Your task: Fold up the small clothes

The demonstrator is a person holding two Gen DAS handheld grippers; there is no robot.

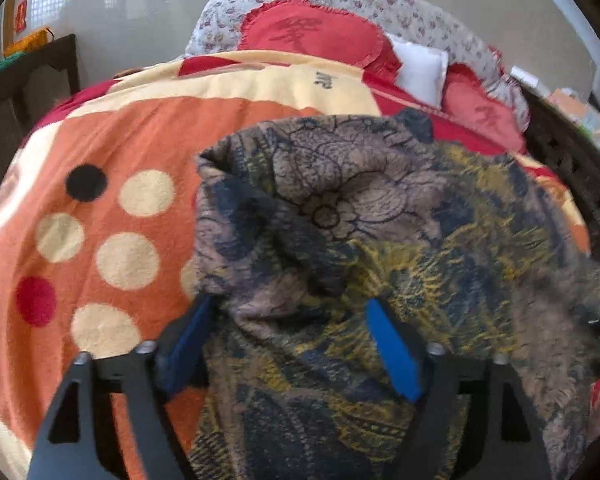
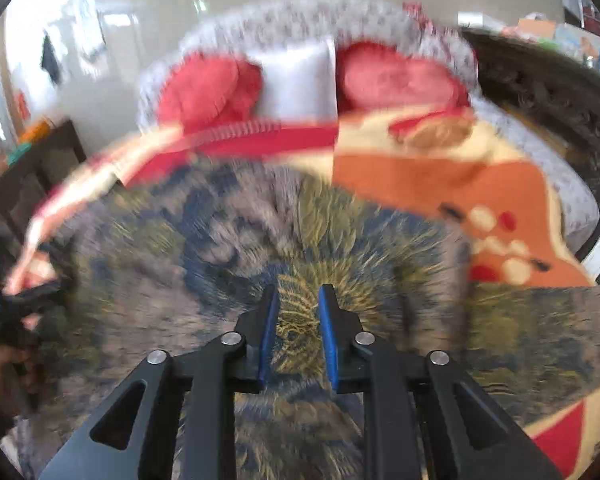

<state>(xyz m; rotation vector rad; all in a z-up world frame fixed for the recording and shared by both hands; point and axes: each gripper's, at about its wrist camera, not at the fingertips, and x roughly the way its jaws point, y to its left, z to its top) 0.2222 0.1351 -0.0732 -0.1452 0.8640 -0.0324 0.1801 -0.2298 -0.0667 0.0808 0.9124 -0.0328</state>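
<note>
Patterned garment (image 1: 360, 240) lies bunched on the spotted blanket (image 1: 112, 216) covering the bed. Left gripper (image 1: 292, 320): jaws spread wide, a fold of the garment lying between the pads, not pinched. Garment's left edge is at 9 o'clock of the jaws; open blanket beyond it, toward 9–10 o'clock. Right gripper (image 2: 298, 308): view blurred; jaws narrow with a small gap showing, nothing visibly gripped, garment (image 2: 220, 260) beneath. Pillows (image 1: 320, 36) at 12 o'clock.

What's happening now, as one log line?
left claw open, astride patterned cloth | right claw pinching it | blanket underneath
</note>
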